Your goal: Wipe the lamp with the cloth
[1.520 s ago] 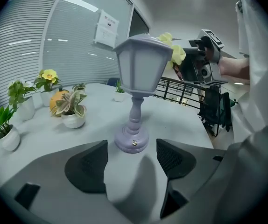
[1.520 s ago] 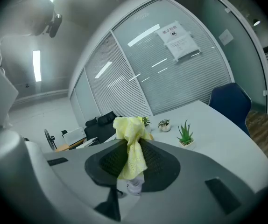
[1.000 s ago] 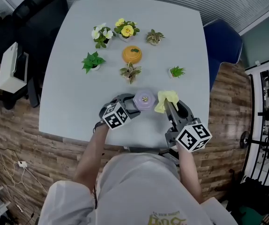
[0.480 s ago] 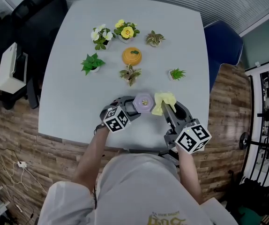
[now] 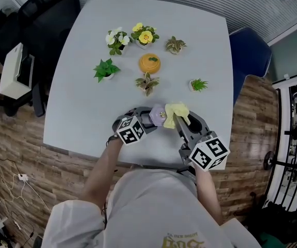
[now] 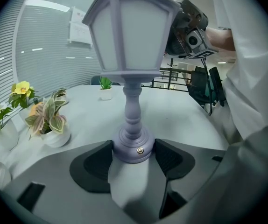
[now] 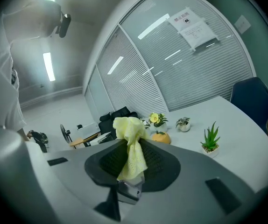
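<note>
The left gripper's (image 6: 134, 158) jaws were clamped on the round base of the lamp (image 6: 133, 125), holding it upright on the table (image 5: 81, 118) near the middle of its near edge. The right gripper's (image 7: 131, 161) jaws were pinched shut on the yellow cloth (image 7: 132, 141), whose bunched free end stood past the jaw tips. In the head view the cloth sat at the right side of the shade, touching or just beside it.

The wiping looked to be at the shade. The next move probably called for drawing the cloth round the panels while the left grip steadied the base.

Toward the far edge stood small pots, each holding a plant: white flowers (image 5: 117, 38), a yellow flower (image 5: 145, 35), a leafy green (image 5: 105, 70) and a spiky green (image 5: 197, 84). The orange pumpkin-shaped jar (image 5: 150, 63) hid any contents.
</note>
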The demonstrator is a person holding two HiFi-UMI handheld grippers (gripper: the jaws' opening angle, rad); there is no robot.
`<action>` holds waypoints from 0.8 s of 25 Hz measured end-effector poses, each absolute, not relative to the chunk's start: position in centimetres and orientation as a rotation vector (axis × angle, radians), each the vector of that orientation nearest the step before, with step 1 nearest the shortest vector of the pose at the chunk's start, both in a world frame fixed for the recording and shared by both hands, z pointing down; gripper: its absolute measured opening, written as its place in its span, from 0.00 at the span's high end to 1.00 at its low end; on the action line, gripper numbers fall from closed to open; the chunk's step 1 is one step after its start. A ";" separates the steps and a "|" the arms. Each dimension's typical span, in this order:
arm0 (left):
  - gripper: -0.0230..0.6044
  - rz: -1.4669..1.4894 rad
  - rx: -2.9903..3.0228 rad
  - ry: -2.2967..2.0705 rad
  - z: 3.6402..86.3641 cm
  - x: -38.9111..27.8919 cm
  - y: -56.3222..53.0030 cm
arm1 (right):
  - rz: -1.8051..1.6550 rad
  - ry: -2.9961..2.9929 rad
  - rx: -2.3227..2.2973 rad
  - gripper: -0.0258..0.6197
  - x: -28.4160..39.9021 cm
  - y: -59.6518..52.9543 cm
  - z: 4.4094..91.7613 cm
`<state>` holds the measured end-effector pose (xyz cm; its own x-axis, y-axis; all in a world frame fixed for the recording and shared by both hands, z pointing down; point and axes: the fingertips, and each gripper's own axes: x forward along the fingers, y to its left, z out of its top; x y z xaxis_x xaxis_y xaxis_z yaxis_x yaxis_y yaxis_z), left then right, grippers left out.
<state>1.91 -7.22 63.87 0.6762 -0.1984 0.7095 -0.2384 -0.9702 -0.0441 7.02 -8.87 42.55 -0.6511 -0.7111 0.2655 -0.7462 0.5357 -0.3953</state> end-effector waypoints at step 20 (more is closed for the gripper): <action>0.49 1.187 2.827 -0.369 63.9 1.9 -7.2 | 0.515 -2.729 1.128 0.82 3.5 -10.4 40.8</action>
<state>1.89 -7.20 63.93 0.6762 -0.1979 0.7096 -0.2389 -0.9701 -0.0429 3.47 -10.35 40.79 -0.7078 -0.6572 0.2591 -0.7064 0.6594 -0.2571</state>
